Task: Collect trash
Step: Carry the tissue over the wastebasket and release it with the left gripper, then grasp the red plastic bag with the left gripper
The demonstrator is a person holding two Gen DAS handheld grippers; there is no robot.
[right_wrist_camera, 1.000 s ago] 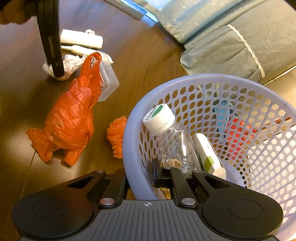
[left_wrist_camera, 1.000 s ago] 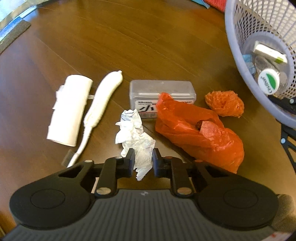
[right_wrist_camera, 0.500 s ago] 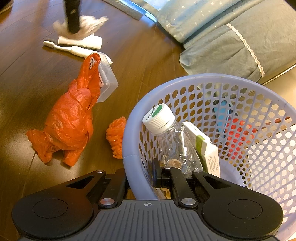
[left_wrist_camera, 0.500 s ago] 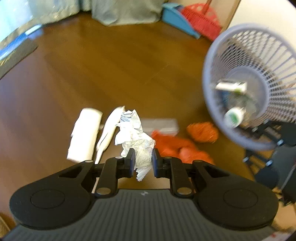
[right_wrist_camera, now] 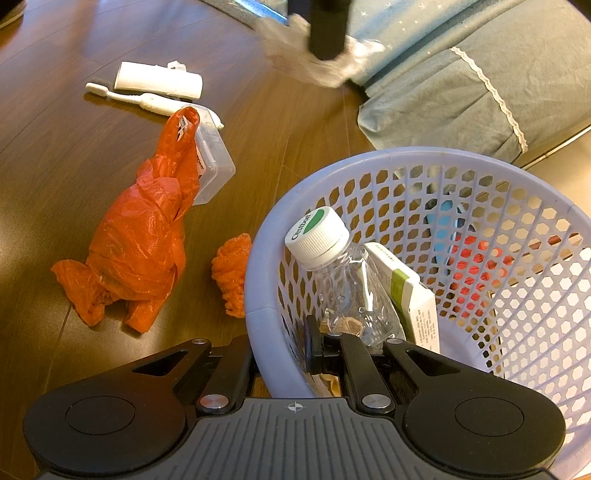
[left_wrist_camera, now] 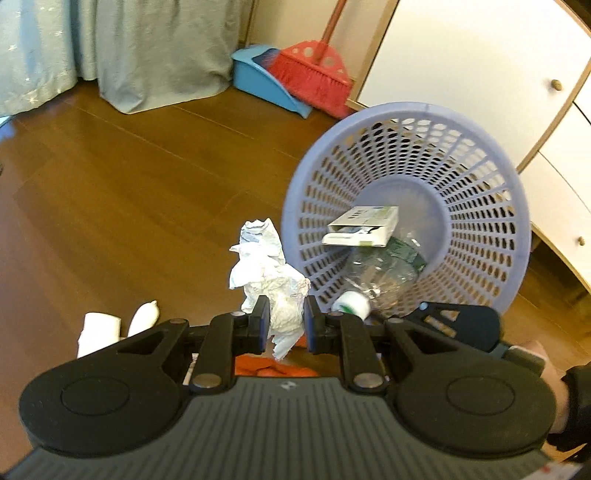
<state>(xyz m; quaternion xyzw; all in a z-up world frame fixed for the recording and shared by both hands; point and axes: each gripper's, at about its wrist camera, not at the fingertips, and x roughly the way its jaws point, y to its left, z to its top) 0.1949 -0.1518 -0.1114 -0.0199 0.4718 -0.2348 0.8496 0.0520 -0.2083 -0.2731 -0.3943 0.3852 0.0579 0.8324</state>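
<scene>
My left gripper [left_wrist_camera: 282,325] is shut on a crumpled white tissue [left_wrist_camera: 267,266] and holds it in the air beside the lavender mesh basket [left_wrist_camera: 480,177]. The basket leans toward me, with a clear plastic bottle [left_wrist_camera: 376,273] and a small white-green carton [left_wrist_camera: 364,226] inside. My right gripper [right_wrist_camera: 280,350] is shut on the basket's near rim [right_wrist_camera: 258,295], one finger inside the wall and one outside. In the right wrist view the left gripper [right_wrist_camera: 327,26] and its tissue [right_wrist_camera: 317,62] hang blurred at the top. An orange plastic bag [right_wrist_camera: 140,240] and an orange mesh ball [right_wrist_camera: 231,273] lie on the floor.
On the wooden floor also lie a clear plastic box [right_wrist_camera: 212,166], a white toothbrush [right_wrist_camera: 147,101] and a white roll [right_wrist_camera: 159,79]. A red broom [left_wrist_camera: 314,70] and blue dustpan [left_wrist_camera: 266,85] lean by a white cabinet [left_wrist_camera: 480,74]. Grey-green fabric [right_wrist_camera: 461,74] lies behind the basket.
My left gripper has lifted the tissue off the floor and carried it up and toward the basket. The right gripper stayed on the rim; the carton in the basket slid a little.
</scene>
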